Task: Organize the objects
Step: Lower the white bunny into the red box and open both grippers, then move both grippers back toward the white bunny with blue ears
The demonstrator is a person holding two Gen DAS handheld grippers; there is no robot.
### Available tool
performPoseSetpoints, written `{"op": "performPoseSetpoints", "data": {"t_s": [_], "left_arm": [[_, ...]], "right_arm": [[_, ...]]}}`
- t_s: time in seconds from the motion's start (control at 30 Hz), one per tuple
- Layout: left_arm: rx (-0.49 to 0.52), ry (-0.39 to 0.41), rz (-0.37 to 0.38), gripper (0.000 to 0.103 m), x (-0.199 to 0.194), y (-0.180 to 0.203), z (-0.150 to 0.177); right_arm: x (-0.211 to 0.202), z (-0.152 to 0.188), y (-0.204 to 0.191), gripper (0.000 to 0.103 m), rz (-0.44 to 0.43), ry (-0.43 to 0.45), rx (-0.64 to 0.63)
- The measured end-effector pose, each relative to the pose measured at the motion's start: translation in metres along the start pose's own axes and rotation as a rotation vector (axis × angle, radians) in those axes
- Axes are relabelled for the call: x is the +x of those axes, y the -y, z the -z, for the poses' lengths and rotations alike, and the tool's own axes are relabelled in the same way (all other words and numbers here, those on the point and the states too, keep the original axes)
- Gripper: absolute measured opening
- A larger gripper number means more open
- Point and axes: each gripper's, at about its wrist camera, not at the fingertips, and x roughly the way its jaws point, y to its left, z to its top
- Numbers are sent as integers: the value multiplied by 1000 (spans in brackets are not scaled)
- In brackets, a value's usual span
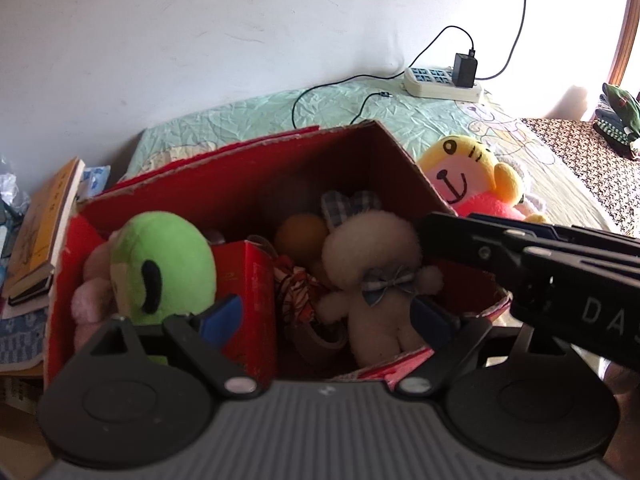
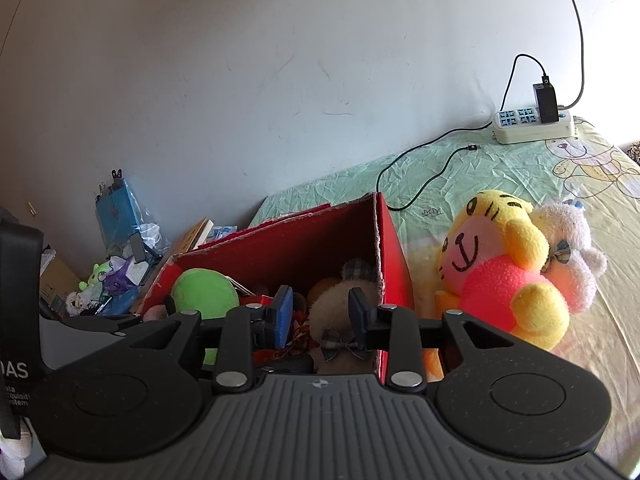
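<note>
The left hand-held gripper [image 1: 326,316] hangs wide open and empty over the red box [image 1: 224,176]; the right hand-held gripper [image 2: 320,314] is slightly parted, gripping nothing. A cream plush [image 1: 376,280] lies inside; a yellow plush [image 2: 496,264] sits on the bed [image 2: 520,168] at 3 o'clock

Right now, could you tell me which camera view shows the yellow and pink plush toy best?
The right wrist view: the yellow and pink plush toy lies whole on the bedsheet beside the red cardboard box. In the left wrist view, the box wall and right gripper hide its lower body.
</note>
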Motion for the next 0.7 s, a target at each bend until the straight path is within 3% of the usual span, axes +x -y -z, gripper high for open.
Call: {"op": "performPoseSetpoints", "data": {"t_s": [0.7], "left_arm": [[-30,-21,-120,92,-12,12,1]], "right_arm": [[-25,0,11,34,-13,35,6]]}}
